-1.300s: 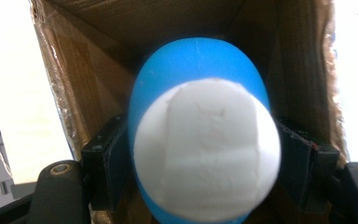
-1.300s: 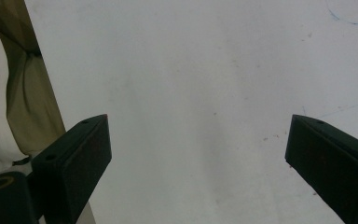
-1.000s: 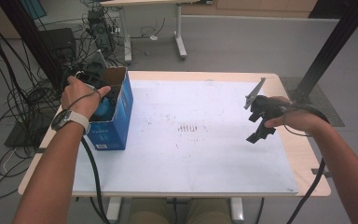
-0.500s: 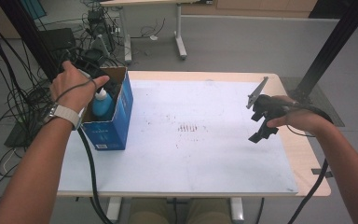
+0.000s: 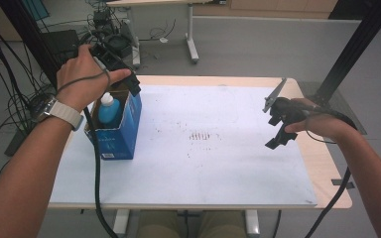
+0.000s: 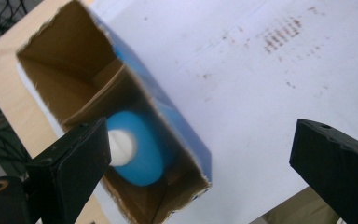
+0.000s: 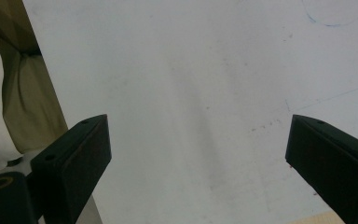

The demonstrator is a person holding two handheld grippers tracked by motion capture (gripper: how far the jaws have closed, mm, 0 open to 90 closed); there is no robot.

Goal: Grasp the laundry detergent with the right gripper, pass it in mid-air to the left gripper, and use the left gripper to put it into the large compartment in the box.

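1. White sheeting covers the table [image 5: 218, 163], stained brown near its middle.
2. At the left edge stands an open blue box [image 5: 121, 131] with a blue bottle [image 5: 109, 109] upright inside, white cap up.
3. Left gripper [image 5: 124, 74] hovers above the box, jaws spread wide, empty.
4. Right gripper [image 5: 278, 134] hangs over the table's right side, jaws wide apart, empty.

Pale-strapped wristwatch [image 5: 54, 110], black hand-held grippers with trailing black cables
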